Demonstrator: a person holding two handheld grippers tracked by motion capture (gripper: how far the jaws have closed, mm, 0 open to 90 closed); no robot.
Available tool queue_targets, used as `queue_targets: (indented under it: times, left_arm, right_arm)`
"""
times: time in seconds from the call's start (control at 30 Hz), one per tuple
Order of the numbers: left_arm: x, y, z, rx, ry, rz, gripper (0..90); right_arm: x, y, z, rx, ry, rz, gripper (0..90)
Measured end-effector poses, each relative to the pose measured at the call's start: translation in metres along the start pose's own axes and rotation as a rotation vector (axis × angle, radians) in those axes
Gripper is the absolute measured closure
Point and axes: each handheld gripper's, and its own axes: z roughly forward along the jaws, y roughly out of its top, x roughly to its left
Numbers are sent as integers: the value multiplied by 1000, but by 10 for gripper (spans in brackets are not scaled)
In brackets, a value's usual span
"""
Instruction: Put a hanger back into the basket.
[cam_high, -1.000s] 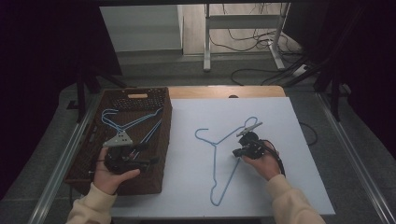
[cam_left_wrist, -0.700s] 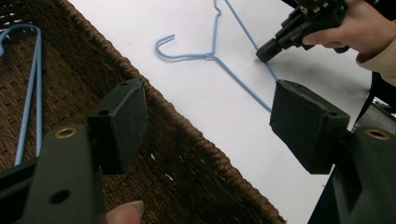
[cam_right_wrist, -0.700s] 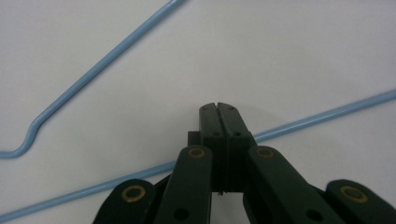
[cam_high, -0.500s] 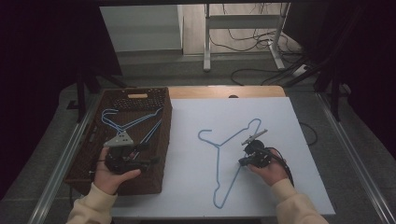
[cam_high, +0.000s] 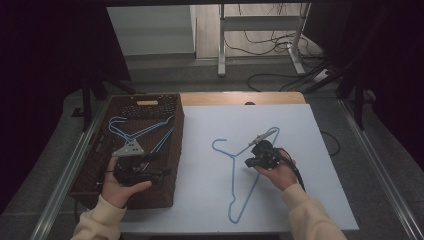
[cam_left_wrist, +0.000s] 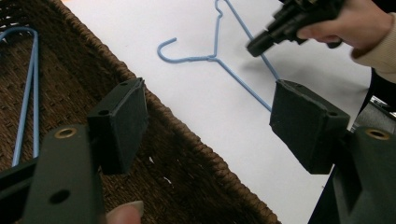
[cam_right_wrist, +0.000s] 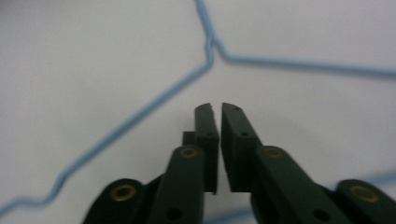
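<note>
Surface: white sheet over a wooden top, a strip of wood showing at the far edge. Beyond it: grey floor, black cables trailing, a white metal stand.

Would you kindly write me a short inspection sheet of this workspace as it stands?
Surface: white sheet on a wooden table.
Job's things: blue hanger flat on the sheet; two more hangers in the brown wicker basket.
Clutter: nothing seen.
Grippers: left gripper open over the basket's edge; right gripper above the hanger, jaws just opening to a thin gap, nothing between them.
Cables: black cable trails from the right gripper; more on the floor.
Surroundings: metal stand behind the table, dark curtains at the sides.
</note>
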Motion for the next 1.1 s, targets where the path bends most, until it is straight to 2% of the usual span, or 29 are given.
queue_targets:
  times: [0.17,0.27,0.43,0.7,0.87,0.97,1.1]
  left_arm:
    - [0,0,0,0,-2,0,278]
    - [0,-1,0,0,-3,1,278]
    - [0,-1,0,1,-6,5,279]
    - [-2,-1,0,1,-7,7,279]
    - [-3,-1,1,4,-7,9,279]
    - [-4,-1,1,5,-7,10,278]
    - [-4,-1,2,8,-8,14,278]
  right_arm:
    - [-2,29,18,-20,1,-15,720]
    - [-1,43,32,-5,8,-38,683]
    - [3,62,48,25,10,-70,672]
    - [8,73,67,116,-22,-124,738]
    - [11,75,67,136,-20,-153,837]
    - [10,75,67,140,-13,-137,850]
    - [14,75,67,136,-38,-157,861]
